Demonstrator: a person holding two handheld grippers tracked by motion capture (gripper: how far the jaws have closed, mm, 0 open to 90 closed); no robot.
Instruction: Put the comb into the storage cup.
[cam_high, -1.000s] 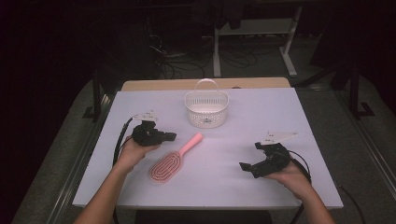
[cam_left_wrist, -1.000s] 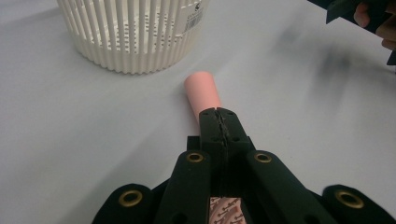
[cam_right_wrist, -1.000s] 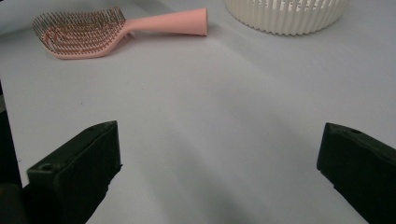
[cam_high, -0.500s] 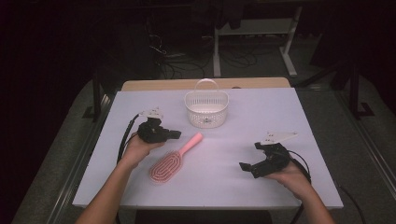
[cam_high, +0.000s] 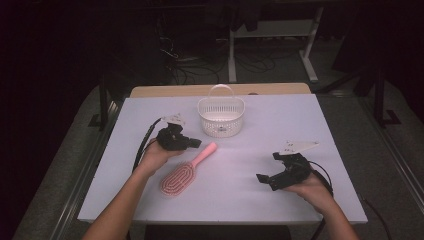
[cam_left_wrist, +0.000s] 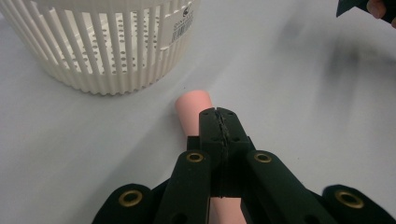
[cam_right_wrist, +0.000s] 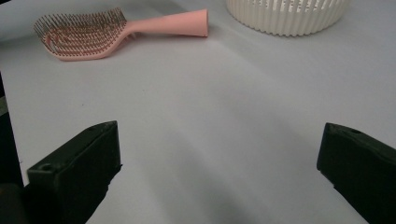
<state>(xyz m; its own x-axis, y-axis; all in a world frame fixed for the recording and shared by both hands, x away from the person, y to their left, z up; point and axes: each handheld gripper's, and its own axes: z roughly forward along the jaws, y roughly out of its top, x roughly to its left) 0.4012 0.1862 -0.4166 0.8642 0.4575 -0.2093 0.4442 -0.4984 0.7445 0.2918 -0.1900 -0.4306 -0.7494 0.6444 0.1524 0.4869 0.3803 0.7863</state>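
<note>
Since a second ago my left gripper (cam_high: 192, 143) has moved right, jaws together just above the handle of the pink plastic hairbrush (cam_high: 186, 170) lying on the bench (cam_high: 250, 200) near the white slatted basket (cam_high: 220, 117), suggesting a pickup; right gripper (cam_high: 267, 179) rests, jaws apart.

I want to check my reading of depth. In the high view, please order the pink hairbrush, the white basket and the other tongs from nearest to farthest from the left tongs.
1. Pink hairbrush: directly beside the left tongs.
2. White basket: just behind, up-right.
3. Right tongs: far right, near the front.
</note>
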